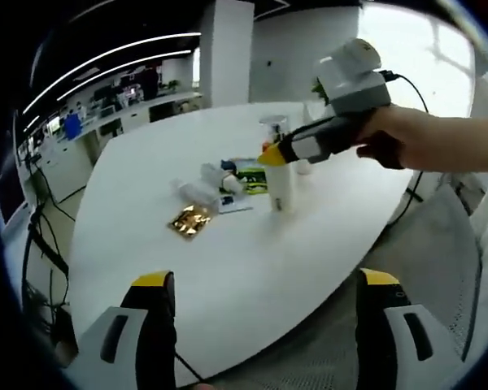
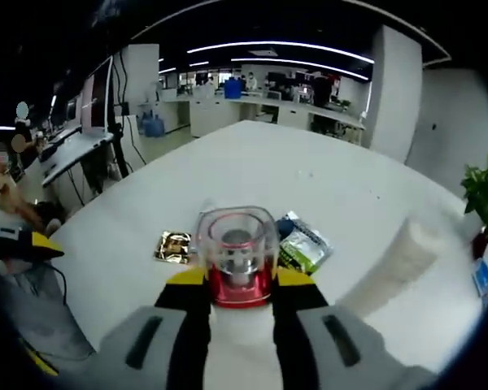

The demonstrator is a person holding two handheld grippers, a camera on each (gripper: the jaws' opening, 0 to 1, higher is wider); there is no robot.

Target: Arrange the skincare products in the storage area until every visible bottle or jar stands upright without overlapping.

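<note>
On the white table [image 1: 228,276], a white bottle [image 1: 282,188] stands upright, and my right gripper [image 1: 275,156], held by a hand, is shut on its top. Seen from the right gripper view, that bottle [image 2: 237,244] has a clear cap over a red collar, clamped between the jaws of my right gripper [image 2: 237,280]. Two white tubes [image 1: 199,191] [image 1: 221,175] lie flat beside a green packet [image 1: 252,179] and a gold sachet [image 1: 189,219]. A third white tube [image 2: 394,264] lies to the right of the green packet [image 2: 303,244]. My left gripper [image 1: 264,301] hangs open over the table's near edge, holding nothing.
A small jar [image 1: 272,123] stands farther back on the table. A grey mesh chair [image 1: 439,244] sits off the table's right edge. A potted plant [image 2: 481,191] is at the far right. Desks and seated people line the room's left side.
</note>
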